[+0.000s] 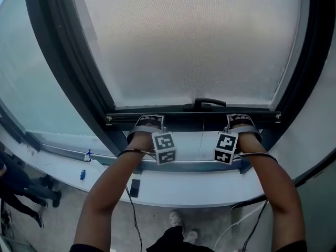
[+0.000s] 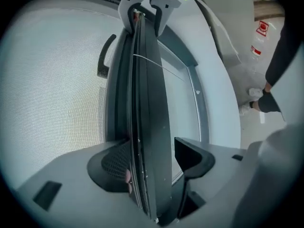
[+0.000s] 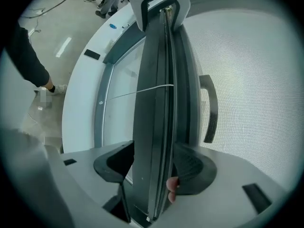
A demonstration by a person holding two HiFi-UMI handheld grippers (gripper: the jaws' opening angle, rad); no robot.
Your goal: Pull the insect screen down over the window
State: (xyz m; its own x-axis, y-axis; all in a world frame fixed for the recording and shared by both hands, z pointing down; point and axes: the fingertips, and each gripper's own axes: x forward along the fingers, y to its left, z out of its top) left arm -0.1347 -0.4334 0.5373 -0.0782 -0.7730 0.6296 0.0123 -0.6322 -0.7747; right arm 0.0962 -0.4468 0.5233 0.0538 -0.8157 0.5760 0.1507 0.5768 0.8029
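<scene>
The fingers [image 2: 192,155] of the left gripper [image 2: 151,163] pinch the dark grey bottom bar [image 1: 194,121] of the pale mesh insect screen [image 1: 194,41], the fingers [image 3: 197,167] of the right gripper [image 3: 153,167] clamp it too, and, with mesh stretched above the fingers, only a strip of bare glass [image 1: 191,146] below them seems left to cover.

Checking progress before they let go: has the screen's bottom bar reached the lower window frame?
No, a strip of bare glass shows between the bottom bar and the lower window frame.

Opens only as a narrow strip between screen bar [image 1: 194,117] and lower frame [image 1: 199,165], crossed by a thin cord [image 1: 203,135]. Blocked mid-bar by the handle [image 1: 210,103].
</scene>
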